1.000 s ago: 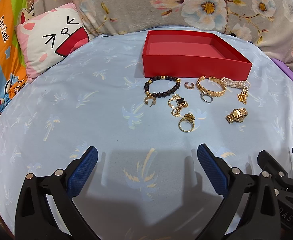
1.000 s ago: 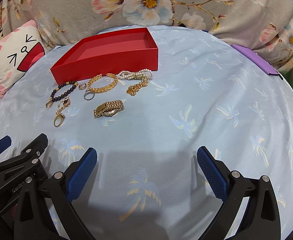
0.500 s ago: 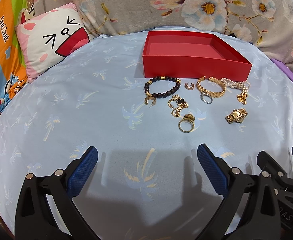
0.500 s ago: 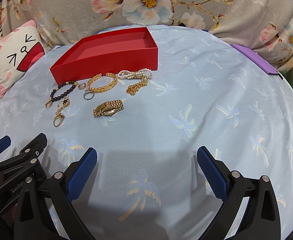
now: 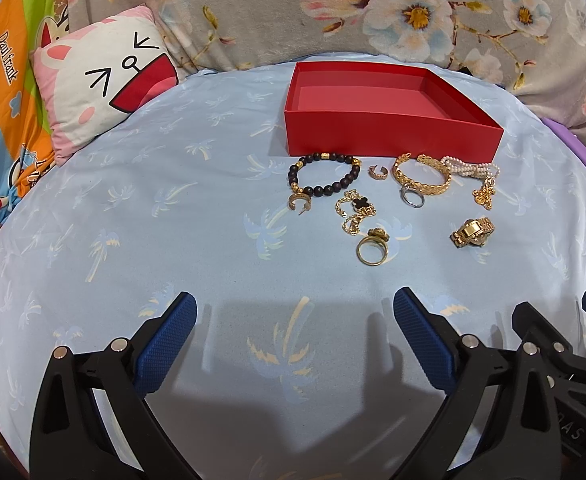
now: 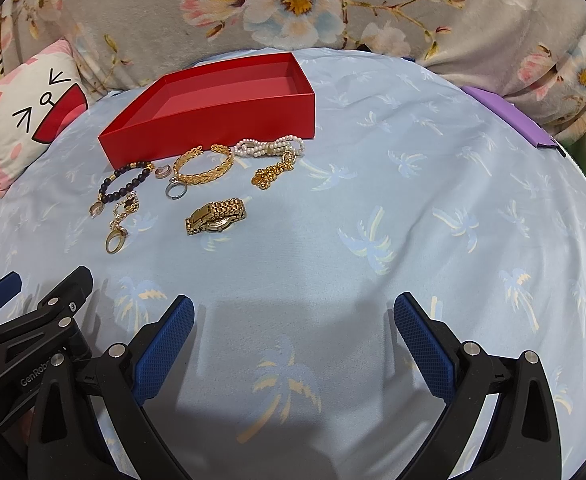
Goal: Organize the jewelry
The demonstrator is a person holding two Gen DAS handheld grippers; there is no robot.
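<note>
An empty red box sits on the blue sheet. In front of it lie a dark bead bracelet, a gold cuff, a pearl bracelet, a gold watch, a gold ring, a clover chain and small rings. My left gripper is open, well short of the jewelry. My right gripper is open too, nearer than the watch and to its right.
A cat-face pillow rests at the back left. A floral blanket runs along the far edge. A purple flat object lies at the right. The palm-print sheet stretches bare on the left.
</note>
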